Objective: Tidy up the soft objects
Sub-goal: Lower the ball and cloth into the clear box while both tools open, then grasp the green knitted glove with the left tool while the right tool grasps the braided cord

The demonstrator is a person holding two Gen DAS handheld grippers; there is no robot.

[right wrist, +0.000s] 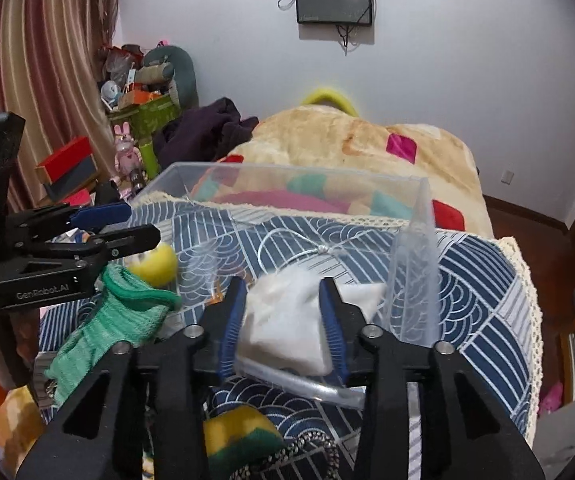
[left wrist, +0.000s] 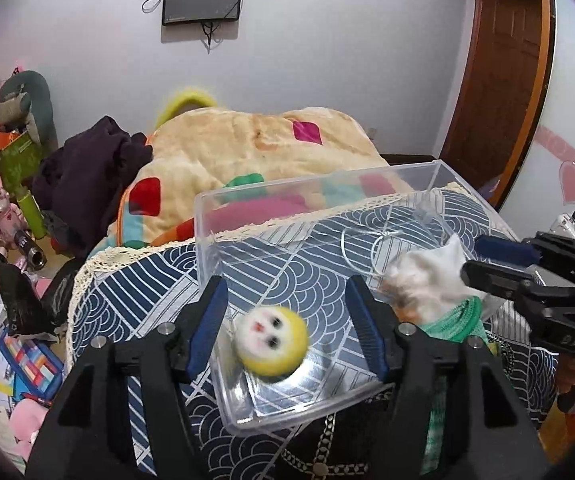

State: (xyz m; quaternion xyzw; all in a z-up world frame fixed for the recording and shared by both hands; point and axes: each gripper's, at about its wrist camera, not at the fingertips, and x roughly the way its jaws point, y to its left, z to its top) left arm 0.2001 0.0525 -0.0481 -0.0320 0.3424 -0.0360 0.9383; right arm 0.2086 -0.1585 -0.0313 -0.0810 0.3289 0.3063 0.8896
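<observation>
A clear plastic box (left wrist: 207,216) stands on a blue wave-patterned cloth on the bed. A small round plush with a yellow hood and white face (left wrist: 272,340) is blurred, inside the box, between the open fingers of my left gripper (left wrist: 287,316) and apart from them. My right gripper (right wrist: 283,312) is shut on a white fluffy soft toy (right wrist: 283,324) over the box's near rim (right wrist: 287,380). In the left wrist view the right gripper (left wrist: 483,260) comes from the right with that white toy (left wrist: 431,276). A green knitted piece (right wrist: 123,312) lies left of the box.
A cream blanket with coloured patches (left wrist: 247,140) and dark clothing (left wrist: 87,172) lie behind the box. A white cord (right wrist: 287,248) lies in the box. A yellow-green sponge-like item (right wrist: 243,440) lies near the front. Clutter covers the floor (left wrist: 3,340) at left. A wooden door (left wrist: 499,60) stands at right.
</observation>
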